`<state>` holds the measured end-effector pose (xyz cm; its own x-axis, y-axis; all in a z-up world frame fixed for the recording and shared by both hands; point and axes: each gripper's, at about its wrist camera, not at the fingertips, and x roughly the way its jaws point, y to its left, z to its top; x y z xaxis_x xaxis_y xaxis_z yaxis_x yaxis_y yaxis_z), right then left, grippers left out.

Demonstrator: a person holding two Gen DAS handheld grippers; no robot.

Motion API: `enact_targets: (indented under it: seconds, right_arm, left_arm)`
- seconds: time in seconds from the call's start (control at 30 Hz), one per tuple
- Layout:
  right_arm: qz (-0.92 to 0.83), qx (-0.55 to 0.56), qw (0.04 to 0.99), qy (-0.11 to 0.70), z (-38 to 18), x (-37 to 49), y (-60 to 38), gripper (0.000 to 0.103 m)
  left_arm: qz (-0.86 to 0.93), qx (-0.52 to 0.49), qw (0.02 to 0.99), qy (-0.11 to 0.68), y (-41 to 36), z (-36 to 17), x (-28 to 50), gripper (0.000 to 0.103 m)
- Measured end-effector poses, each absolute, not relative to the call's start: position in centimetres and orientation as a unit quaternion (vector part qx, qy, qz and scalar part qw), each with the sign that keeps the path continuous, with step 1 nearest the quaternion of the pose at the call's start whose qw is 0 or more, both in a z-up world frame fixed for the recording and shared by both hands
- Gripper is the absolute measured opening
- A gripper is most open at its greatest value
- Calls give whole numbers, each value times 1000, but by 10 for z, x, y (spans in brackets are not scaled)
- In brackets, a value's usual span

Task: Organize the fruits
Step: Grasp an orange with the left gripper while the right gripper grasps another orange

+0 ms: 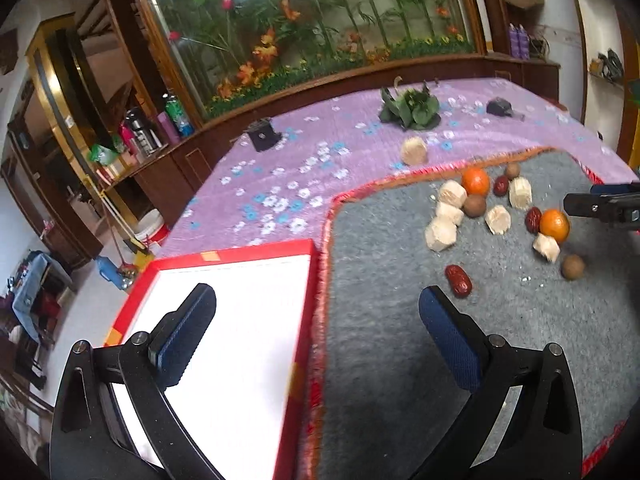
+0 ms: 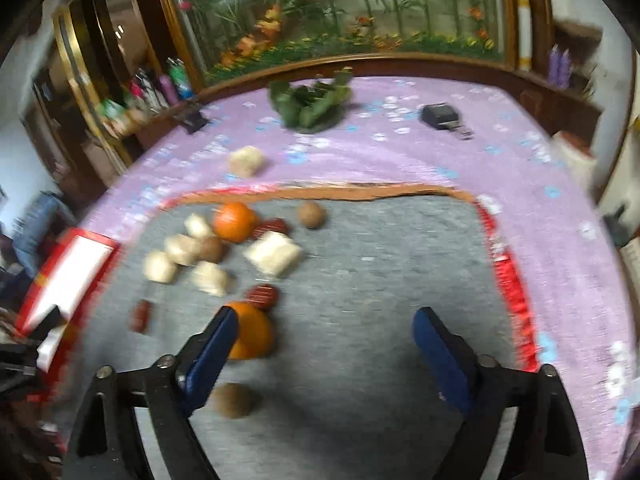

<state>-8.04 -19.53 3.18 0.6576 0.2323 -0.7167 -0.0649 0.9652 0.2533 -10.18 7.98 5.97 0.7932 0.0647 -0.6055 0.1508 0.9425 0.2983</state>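
Red tray (image 1: pixel 298 360) bare inside; fruits (image 1: pixel 475 182) on mat (image 1: pixel 400 340)

Two oranges (image 1: pixel 475 181) (image 1: pixel 554 224), three red dates (image 1: pixel 458 280), three brown round fruits (image 1: pixel 572 267) and pale cut chunks (image 1: pixel 440 233) lie scattered toward the grey mat's (image 1: pixel 400 340) far edge. One chunk (image 1: pixel 414 150) lies beyond it.

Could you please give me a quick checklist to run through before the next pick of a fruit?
1. Left hand-held gripper open, holding nothing: ok.
2. Right hand-held gripper open, holding nothing: ok.
3. Red box free to receive fruit: ok.
4. Near orange between the right jaws: not ok, it lies beside the left finger.
5. Date free of neighbours for the left hand-held gripper: ok.
6. Right view sharp enough to aim: not ok, blurred.
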Motion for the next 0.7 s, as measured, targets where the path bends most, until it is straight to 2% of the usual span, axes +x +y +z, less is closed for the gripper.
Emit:
enact_targets:
  seconds: [0.07,0.27,0.37,0.43,0.5,0.57,0.7]
  right_arm:
    - [93,125,905,396,37,-83,-196,85]
    - [93,138,871,463,9,-59,-184,84]
    - [80,129,881,448,9,-56,-182,74]
    - [73,127,884,443,8,-55,-185,62]
    - [74,134,883,443,8,-49,-193,57]
    - [80,156,879,444,7,-47,-200,56]
    - [80,108,882,451,8,-46,-191,53]
  left_arm:
    - [-28,150,935,320,85,64,-104,103]
    - [-37,150,936,316,80,69,-109,103]
    - [-40,155,935,317,77,69,-112,103]
    - [-46,158,935,314,73,71,-112,103]
    - [-50,159,935,314,70,73,-111,103]
    - [-56,162,934,313,66,75,-108,103]
    - [-63,174,931,316,53,80,-94,103]
